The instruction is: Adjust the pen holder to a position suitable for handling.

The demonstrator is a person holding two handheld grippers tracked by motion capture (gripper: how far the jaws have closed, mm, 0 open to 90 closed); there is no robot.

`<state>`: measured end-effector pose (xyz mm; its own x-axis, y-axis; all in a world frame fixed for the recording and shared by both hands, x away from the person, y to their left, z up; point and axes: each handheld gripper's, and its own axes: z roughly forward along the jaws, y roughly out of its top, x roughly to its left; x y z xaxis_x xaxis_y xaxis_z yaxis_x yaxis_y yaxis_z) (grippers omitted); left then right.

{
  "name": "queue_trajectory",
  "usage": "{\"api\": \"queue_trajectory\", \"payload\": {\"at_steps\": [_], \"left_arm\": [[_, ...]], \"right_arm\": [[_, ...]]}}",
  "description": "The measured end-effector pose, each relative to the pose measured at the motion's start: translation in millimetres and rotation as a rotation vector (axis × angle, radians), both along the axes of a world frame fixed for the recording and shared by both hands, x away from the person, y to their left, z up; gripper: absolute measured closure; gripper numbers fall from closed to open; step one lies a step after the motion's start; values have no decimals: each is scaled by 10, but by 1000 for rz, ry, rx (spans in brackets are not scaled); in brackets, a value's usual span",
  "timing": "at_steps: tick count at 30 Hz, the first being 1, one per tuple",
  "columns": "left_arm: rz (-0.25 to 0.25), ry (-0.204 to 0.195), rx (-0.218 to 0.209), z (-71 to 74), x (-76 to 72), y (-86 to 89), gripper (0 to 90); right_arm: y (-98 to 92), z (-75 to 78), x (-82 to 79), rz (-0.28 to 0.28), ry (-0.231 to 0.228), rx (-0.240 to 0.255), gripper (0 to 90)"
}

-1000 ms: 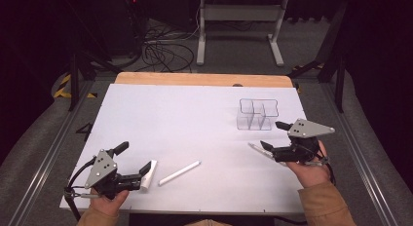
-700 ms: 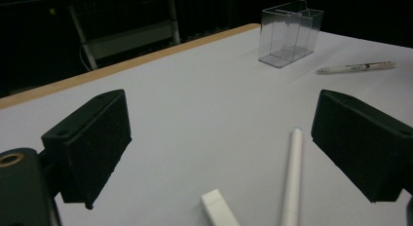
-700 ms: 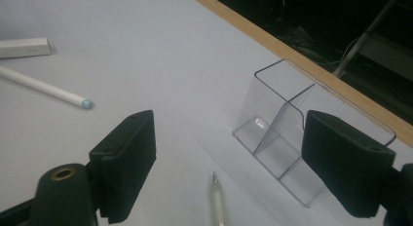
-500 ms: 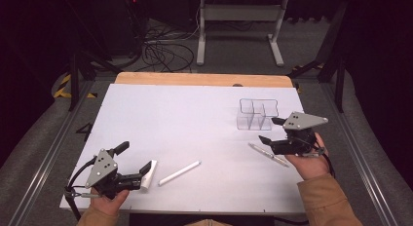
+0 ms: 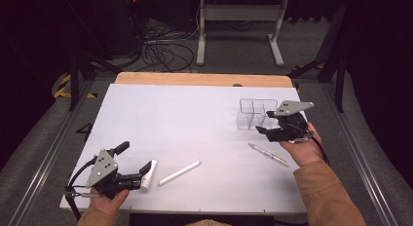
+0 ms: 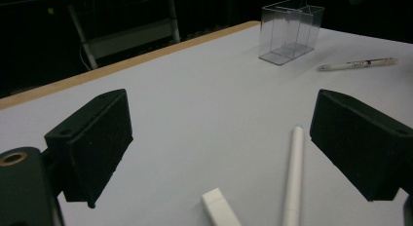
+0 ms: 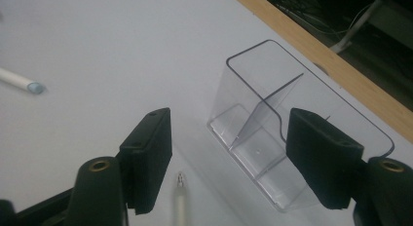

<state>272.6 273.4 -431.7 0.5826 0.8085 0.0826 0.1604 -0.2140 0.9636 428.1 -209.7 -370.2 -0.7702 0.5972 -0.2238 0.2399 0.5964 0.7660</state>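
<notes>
**Right gripper lifted off the pen and carried toward the clear holder**

Since a second ago, the right gripper [image 5: 265,129] has moved up the table from beside the slim pen to the near side of the clear holder, while the left gripper [image 5: 144,173] has kept its place at the near left corner.

Left to right across the white tabletop [image 5: 185,114]:

(a) Left gripper, jaws wide apart and empty. Between its tips lies a short white rectangular cap or eraser-like block [image 6: 219,207]; its exact nature cannot be told.

(b) Long white cylindrical marker [image 5: 179,173], lying flat just beside the block, one end aimed toward the holder. Likely light, rigid and smooth, so it may roll or slip; the best hold is across the barrel near mid-length, jaws square to its axis.

(c) Slim pale pen with a clear barrel [image 5: 268,154], flat on the table near the right hand, its metal tip [image 7: 180,177] showing between the right jaws from above. Thin and low-lying, it probably needs the jaw tips brought right down to the surface.

(d) Right gripper, jaws open and holding nothing, hovering over the pen's tip end and facing the holder.

(e) Transparent two-compartment plastic pen holder [image 5: 251,114], upright and empty at the far right. Judged light and easily tipped or pushed; thin walls may flex, so items should be lowered in rather than dropped against the divider [image 7: 263,109].
</notes>
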Motion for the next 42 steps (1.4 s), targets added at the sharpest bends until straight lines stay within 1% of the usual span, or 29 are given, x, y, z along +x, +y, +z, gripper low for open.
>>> {"api": "queue_trajectory", "payload": {"at_steps": [6, 8, 13, 18, 21, 26, 31, 36, 42], "left_arm": [[0, 5, -2, -3, 2, -2, 90], [0, 4, -1, -3, 2, -2, 90], [0, 2, 4, -5, 6, 4, 90], [1, 0, 3, -4, 6, 4, 90], [1, -1, 6, -4, 7, 6, 90], [2, -1, 5, -4, 6, 4, 90], [1, 2, 3, -6, 8, 7, 90], [0, 6, 3, -13, 14, -1, 90], [0, 6, 0, -16, 16, 0, 90]], "right_arm": [[-43, -46, 172, -12, 57, 32, 374], [-45, -57, 219, -11, 68, 29, 381], [-18, -81, 306, -7, 64, -3, 387], [23, -115, 370, 1, 60, -50, 404], [38, -133, 399, 4, 56, -56, 408], [43, -175, 457, -1, 73, -56, 409], [47, -200, 500, -4, 78, -56, 424], [64, -233, 545, -3, 90, -59, 474], [120, -295, 602, -3, 99, -100, 525]]}}
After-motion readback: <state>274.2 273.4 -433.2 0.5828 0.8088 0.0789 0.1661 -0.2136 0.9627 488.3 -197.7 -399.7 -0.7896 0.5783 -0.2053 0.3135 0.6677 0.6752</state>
